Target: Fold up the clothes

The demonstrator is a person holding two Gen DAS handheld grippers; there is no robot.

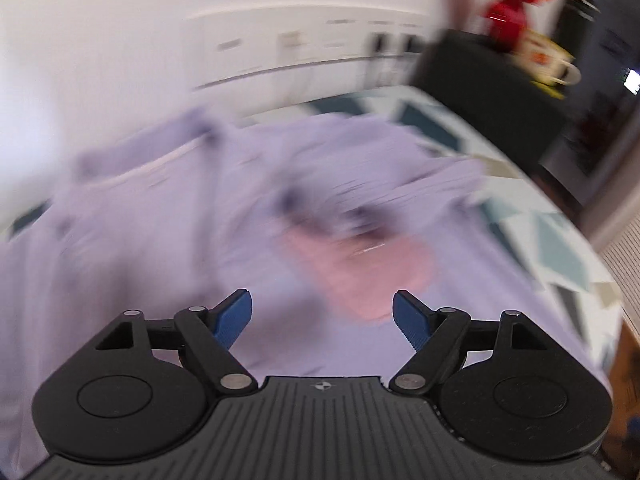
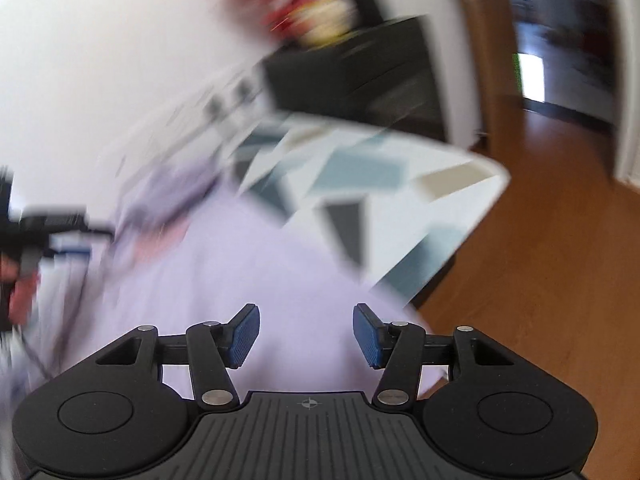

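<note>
L gripper (image 1: 322, 316) fingers spread, nothing btwn; R gripper (image 2: 306, 334) same. Lilac garment (image 1: 168, 216) at 12 o'clock, on patterned bed (image 2: 360, 172).

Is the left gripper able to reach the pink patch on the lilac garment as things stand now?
Probably yes. The left gripper is open with nothing between its jaws, and the pink patch lies just ahead of it on the lilac garment. Nothing visible blocks the way, though the picture is blurred.
</note>
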